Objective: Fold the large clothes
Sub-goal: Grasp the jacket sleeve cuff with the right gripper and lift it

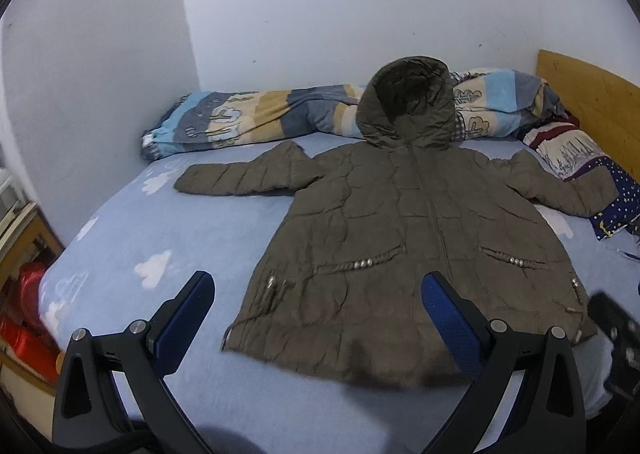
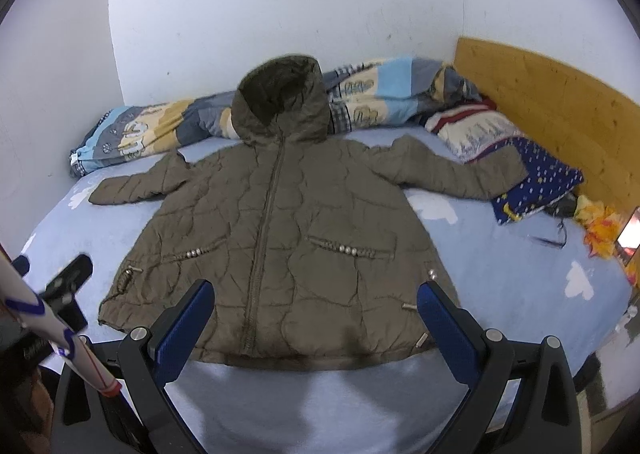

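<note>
An olive quilted hooded jacket (image 1: 404,238) (image 2: 280,238) lies flat on the bed, front up, zipped, both sleeves spread out sideways and the hood toward the wall. My left gripper (image 1: 318,282) hovers open above the hem's left part, holding nothing. My right gripper (image 2: 316,290) is open too, above the hem's middle, fingers wide with nothing between them. The right gripper's body shows blurred at the right edge of the left wrist view, and the left gripper's body appears at the left edge of the right wrist view.
The bed has a light blue sheet (image 1: 168,238) (image 2: 500,266) with white clouds. A rolled striped quilt (image 1: 248,114) (image 2: 160,126) lies along the wall. Pillows (image 2: 520,158) and a wooden headboard (image 2: 560,102) are at the right. Red items (image 1: 28,306) sit beside the bed.
</note>
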`<state>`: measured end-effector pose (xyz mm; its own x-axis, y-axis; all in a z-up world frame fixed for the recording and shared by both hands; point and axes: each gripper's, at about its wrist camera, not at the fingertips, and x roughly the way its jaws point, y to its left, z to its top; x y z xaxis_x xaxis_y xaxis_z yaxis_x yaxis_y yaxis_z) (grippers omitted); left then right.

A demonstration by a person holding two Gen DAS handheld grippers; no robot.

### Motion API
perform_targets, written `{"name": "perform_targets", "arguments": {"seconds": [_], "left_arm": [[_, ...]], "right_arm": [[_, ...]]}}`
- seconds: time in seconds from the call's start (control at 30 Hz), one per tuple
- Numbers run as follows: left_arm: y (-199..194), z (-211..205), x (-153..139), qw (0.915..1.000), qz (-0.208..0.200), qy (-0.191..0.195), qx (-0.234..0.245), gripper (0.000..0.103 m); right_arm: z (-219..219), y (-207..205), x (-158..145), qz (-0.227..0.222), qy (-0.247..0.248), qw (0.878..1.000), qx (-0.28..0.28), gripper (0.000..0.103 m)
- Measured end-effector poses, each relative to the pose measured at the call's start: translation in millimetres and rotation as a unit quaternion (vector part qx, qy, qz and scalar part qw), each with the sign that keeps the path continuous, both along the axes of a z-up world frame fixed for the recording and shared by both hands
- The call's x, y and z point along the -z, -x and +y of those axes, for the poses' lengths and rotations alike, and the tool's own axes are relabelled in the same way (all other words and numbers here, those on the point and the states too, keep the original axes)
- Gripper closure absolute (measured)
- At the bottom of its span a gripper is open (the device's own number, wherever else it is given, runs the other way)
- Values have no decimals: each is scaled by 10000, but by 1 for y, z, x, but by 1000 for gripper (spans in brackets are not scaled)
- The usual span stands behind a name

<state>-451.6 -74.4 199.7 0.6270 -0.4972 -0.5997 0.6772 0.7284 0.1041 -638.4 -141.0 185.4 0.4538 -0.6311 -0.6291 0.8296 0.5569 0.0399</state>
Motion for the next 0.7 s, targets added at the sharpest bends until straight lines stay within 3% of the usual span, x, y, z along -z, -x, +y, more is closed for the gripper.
{"name": "perform_targets", "arguments": {"seconds": [0.17,0.27,0.33,0.43,0.53,0.7], "left_arm": [[-51,-72,15,9990,60,-339,277,0],[-82,-115,40,9985,3,-422,334,0],[-100,-137,61,9970,146,-732,220,0],[-115,-152,70,9948,555,-758,389,0],[-118,-158,71,9950,392,-817,427,0],[-126,-157,79,9939,430,-935,400,0]], "right_arm": [[-46,6,20,261,-164,9994,169,0],[-85,16,29,219,-413,9983,344,0],[-112,26,32,114,-564,9971,491,0],[-155,41,37,68,-600,9943,881,0],[-198,53,44,60,-673,9911,1150,0],[-291,99,61,-637,-1221,9728,1861,4]]}}
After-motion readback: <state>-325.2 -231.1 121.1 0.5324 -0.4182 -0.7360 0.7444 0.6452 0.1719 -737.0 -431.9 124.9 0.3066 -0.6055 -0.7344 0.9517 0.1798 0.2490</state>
